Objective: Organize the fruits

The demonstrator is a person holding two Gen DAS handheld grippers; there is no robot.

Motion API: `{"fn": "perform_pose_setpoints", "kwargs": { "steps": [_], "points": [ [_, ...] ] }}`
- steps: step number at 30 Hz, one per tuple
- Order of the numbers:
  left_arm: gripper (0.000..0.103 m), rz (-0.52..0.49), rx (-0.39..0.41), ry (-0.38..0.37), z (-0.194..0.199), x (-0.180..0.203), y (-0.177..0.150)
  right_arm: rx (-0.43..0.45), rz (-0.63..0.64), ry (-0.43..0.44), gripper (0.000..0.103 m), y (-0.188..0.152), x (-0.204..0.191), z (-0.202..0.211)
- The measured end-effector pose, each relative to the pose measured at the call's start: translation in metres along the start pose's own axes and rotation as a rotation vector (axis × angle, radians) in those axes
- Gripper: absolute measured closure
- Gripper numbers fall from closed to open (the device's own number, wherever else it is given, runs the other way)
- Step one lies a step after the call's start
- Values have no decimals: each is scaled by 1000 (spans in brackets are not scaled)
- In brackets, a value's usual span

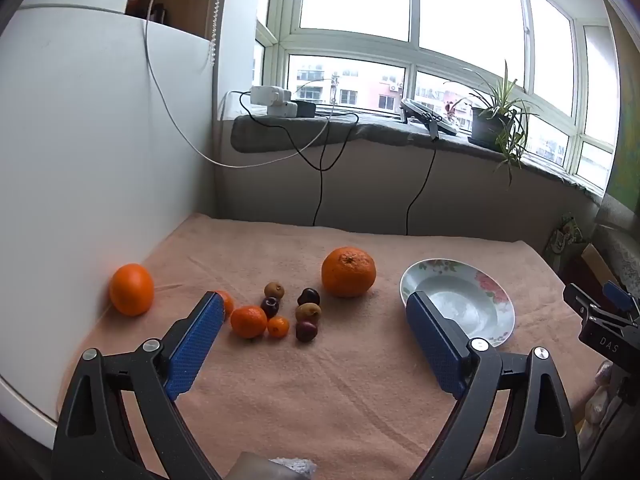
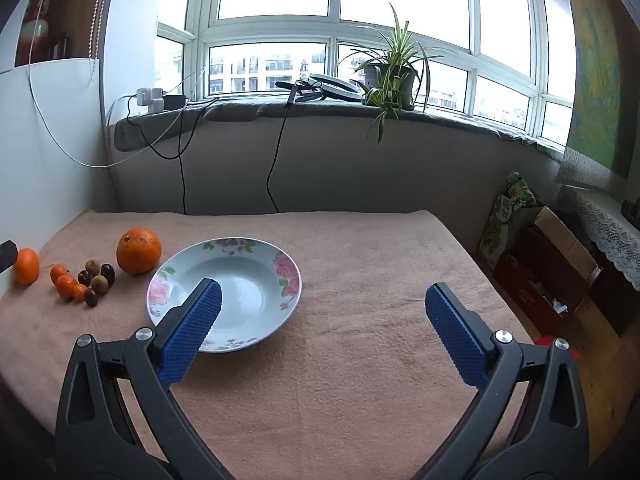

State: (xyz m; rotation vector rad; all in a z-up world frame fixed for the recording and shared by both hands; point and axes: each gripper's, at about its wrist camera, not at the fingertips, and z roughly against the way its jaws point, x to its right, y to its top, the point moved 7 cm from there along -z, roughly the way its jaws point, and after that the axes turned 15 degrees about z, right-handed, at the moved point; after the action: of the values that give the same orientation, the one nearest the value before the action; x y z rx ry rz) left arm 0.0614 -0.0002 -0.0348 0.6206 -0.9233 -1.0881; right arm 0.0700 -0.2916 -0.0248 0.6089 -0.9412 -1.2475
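From the left wrist camera, the left gripper stands spread as wide as it goes, both blue pads bare and nothing held. Ahead, between the two fingers, a cluster of small fruit lies on the peach towel: little mandarins, two brownish kiwi-like fruits and dark plum-like ones, though what kind they are is hard to make out. One small mandarin is half hidden behind the tip of the left finger. Beyond the cluster sits a big orange; out past the left finger, near the white panel, lies a smooth orange. The floral plate lies ahead of the right finger, whose pad covers the plate's near left rim. At the far right edge the right gripper shows only as a black body, cut off by the frame.

From the right wrist camera, the right gripper is likewise fully spread and holds nothing. The plate is empty and lies ahead of the left finger, which overlaps its near left part. All the fruit is well off to the left of that finger: the big orange just beside the plate's rim, the small cluster farther left, and the smooth orange near the frame edge beside a dark corner, possibly the other gripper. Only bare towel lies between the fingers.
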Motion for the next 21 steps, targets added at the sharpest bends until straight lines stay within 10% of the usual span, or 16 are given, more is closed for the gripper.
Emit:
{"fn": "perform_pose_setpoints", "kwargs": {
  "steps": [21],
  "points": [
    [11,-3,22,-5,6,-3,1,-3,-20,10,0,2,-6,5]
  ]
}}
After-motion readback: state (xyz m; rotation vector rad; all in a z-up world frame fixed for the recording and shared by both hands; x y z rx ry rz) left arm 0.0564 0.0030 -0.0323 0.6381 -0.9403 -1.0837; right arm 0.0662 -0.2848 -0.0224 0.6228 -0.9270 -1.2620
